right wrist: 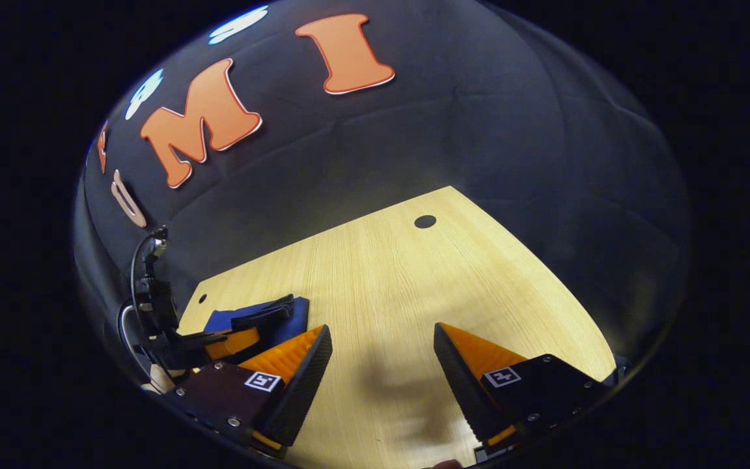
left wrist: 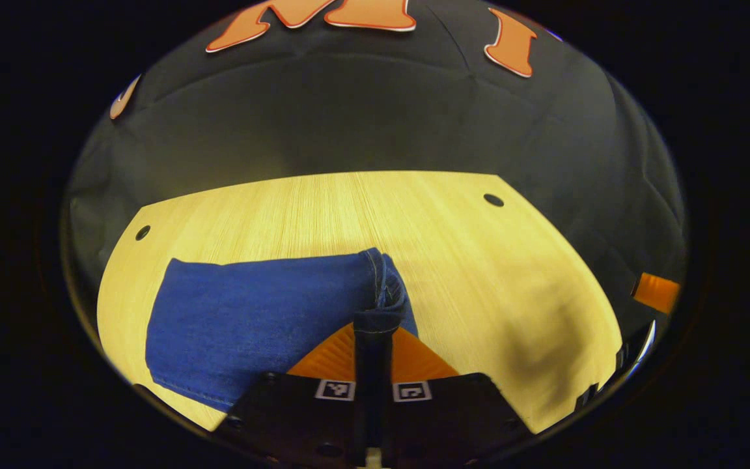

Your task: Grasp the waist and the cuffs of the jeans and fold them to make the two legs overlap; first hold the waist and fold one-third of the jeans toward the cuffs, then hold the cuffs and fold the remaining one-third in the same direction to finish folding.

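**Left gripper pinching the denim, right gripper standing by wide**

Start at the left gripper [left wrist: 373, 339]: its two fingers are pressed together on a raised edge of the blue denim jeans [left wrist: 264, 319], a hem-like stitched band caught right between them. The fabric runs away to the left of the fingers in a flat, compact bundle on the pale wood-grain table [left wrist: 453, 260], its stitched end curling up just beyond the fingertips. Whether that band is cuff or waist, I cannot tell.

Over in the right gripper view, the right gripper [right wrist: 381, 365] hangs above bare table with its fingers spread wide, gripping nothing. Far off to its left sits the other gripper on the same blue bundle [right wrist: 284, 312].

The jeans look already doubled up, so I judge this is a late fold. The danger: only one hand has the cloth. Carry that pinched edge across alone and the far corner may sag, drag, and lay the fold crooked. A thin bite on a thick seam could also slip free mid-swing and drop the layer short.
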